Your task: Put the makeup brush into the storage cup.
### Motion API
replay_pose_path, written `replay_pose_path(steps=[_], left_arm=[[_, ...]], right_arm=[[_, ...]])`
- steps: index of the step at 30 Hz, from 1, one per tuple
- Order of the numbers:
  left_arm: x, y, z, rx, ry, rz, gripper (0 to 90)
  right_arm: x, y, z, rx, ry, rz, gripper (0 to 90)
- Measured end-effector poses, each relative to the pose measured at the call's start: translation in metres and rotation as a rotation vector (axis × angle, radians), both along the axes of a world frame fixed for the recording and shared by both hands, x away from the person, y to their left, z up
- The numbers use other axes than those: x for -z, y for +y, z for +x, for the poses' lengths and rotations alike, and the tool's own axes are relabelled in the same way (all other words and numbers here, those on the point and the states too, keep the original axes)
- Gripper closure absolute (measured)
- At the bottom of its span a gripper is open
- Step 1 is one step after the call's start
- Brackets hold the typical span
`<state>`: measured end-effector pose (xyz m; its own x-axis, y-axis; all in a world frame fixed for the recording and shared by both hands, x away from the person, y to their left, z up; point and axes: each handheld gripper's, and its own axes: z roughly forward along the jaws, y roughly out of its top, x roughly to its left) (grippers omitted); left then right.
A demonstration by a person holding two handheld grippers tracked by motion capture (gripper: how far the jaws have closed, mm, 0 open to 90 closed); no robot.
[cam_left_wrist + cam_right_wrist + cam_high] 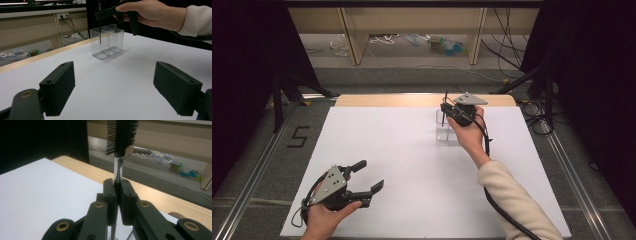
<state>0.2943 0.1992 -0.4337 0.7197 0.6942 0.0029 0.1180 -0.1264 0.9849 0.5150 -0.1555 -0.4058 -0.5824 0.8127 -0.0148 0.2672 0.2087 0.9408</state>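
A clear plastic box (442, 132) (108, 41) with compartments stands on the white table top (402, 165), towards the far right. My right gripper (456, 111) (117, 187) hovers over it, shut on the thin metal handle of a black brush-comb (122, 135) held upright. In the left gripper view the handle's lower end (99, 35) dips into the box's left compartment. My left gripper (371, 175) (115, 87) rests near the table's front left corner, open, with nothing between its jaws. It points towards the box.
A wooden strip (422, 100) edges the table's far side. Beyond it are shelf legs, cables and small items on the floor (444, 46). A "5" (298, 136) is marked on the floor at the left. Metal rails run along both sides.
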Motion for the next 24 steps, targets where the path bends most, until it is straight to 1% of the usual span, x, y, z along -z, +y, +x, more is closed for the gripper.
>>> replay_pose_path(steps=[5,6,7,8,11,12,13,15,18,19,21,22,24], left_arm=[[0.0000,0.0000,0.0001,0.000,0.000,0.000,17.4],[0.0000,0.0000,0.0001,0.000,-0.001,0.000,17.4],[0.0000,0.0000,0.0000,0.000,0.000,0.001,17.4],[0.0000,0.0000,0.0000,0.000,0.000,0.000,17.4],[0.0001,-0.0001,0.0001,0.000,0.001,0.000,17.4],[0.0001,-0.0002,-0.0001,0.000,0.001,-0.001,17.3],[0.0000,-0.0001,0.0001,0.001,-0.001,0.002,17.4],[0.0002,-0.0001,0.0000,0.000,0.002,0.000,17.4],[0.0003,-0.0003,0.0000,0.000,0.001,0.000,17.3],[0.0002,-0.0003,0.0000,0.000,0.002,0.000,17.3],[0.0001,-0.0002,-0.0002,0.000,0.002,-0.001,17.4],[0.0000,0.0000,0.0000,0.001,-0.001,0.001,17.4],[0.0002,-0.0002,-0.0002,0.000,0.002,-0.002,17.3]], right_arm=[[0.0014,0.0006,0.0003,-0.003,0.003,-0.001,85.3],[0.0014,0.0009,-0.0006,-0.002,0.020,0.001,85.3],[0.0018,0.0015,-0.0006,0.000,0.021,0.005,85.4],[0.0023,0.0009,0.0005,0.000,0.002,-0.001,85.3],[0.0030,0.0009,0.0003,-0.003,0.014,0.001,85.3],[0.0034,0.0011,0.0004,-0.002,0.015,0.002,85.3],[0.0037,0.0009,0.0009,-0.002,0.006,-0.003,85.3],[0.0038,0.0010,0.0004,-0.002,0.020,-0.004,85.3],[0.0047,0.0009,0.0008,-0.002,0.012,-0.009,85.3],[0.0048,0.0011,0.0002,-0.004,0.025,-0.006,85.3],[0.0061,0.0016,0.0010,-0.001,0.012,-0.005,85.3],[0.0063,0.0019,0.0007,-0.003,0.021,-0.003,85.3],[0.0066,0.0019,0.0007,0.004,0.018,-0.007,85.3]])
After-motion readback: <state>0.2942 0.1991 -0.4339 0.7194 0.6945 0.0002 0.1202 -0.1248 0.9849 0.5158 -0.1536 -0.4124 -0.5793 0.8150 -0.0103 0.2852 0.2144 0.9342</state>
